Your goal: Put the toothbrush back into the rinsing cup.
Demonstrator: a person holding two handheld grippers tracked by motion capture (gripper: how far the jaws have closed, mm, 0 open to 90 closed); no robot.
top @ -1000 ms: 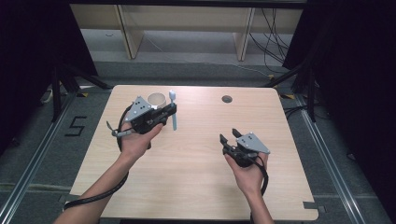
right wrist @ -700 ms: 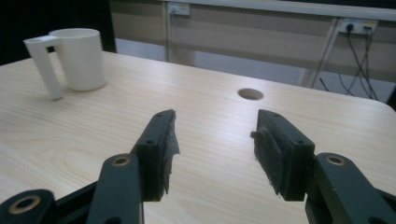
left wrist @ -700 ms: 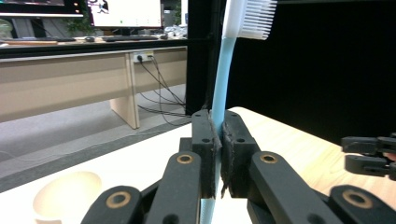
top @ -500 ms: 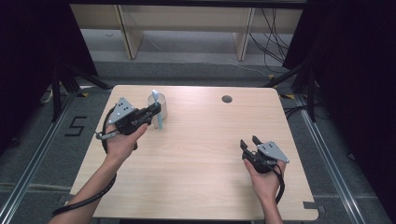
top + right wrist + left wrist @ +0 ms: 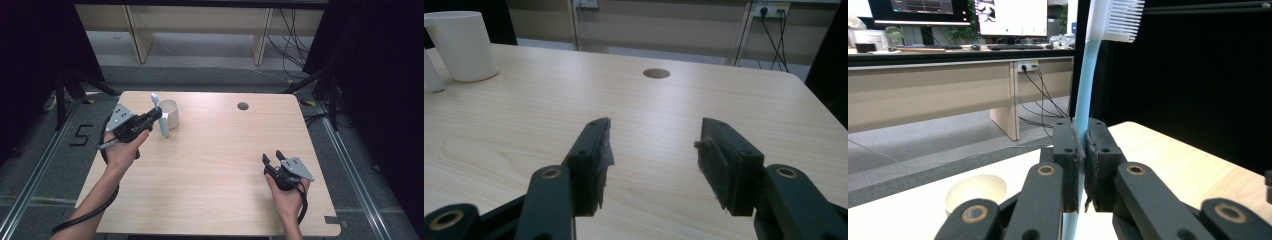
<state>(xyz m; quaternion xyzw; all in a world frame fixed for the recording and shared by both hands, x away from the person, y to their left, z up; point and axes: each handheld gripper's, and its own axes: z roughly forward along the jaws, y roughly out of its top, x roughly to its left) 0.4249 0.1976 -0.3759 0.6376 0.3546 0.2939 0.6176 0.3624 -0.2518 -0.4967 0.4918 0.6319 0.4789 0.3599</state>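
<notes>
My left gripper (image 5: 151, 118) is shut on the handle of a light blue toothbrush (image 5: 161, 120). The brush stands nearly upright just left of and in front of a white mug (image 5: 170, 113) at the table's back left. In the left gripper view the toothbrush (image 5: 1083, 85) rises between the closed jaws with its white bristle head (image 5: 1115, 20) at the top, and the mug's open mouth (image 5: 975, 192) lies below to the left. My right gripper (image 5: 272, 159) rests low near the front right of the table, open and holding nothing. Its own view shows the right gripper (image 5: 656, 127) with jaws spread wide, and the mug (image 5: 461, 45) far off at upper left.
The light wooden table (image 5: 220, 165) has a round cable hole (image 5: 243, 106) near its back edge, also seen as the hole (image 5: 656, 73) ahead of the right jaws. Wooden shelving and loose cables (image 5: 295, 45) lie beyond the table. Dark frames stand on both sides.
The left gripper carried the toothbrush from the mug's right side to its left front. The right gripper drew back toward the front right corner, then stayed.
</notes>
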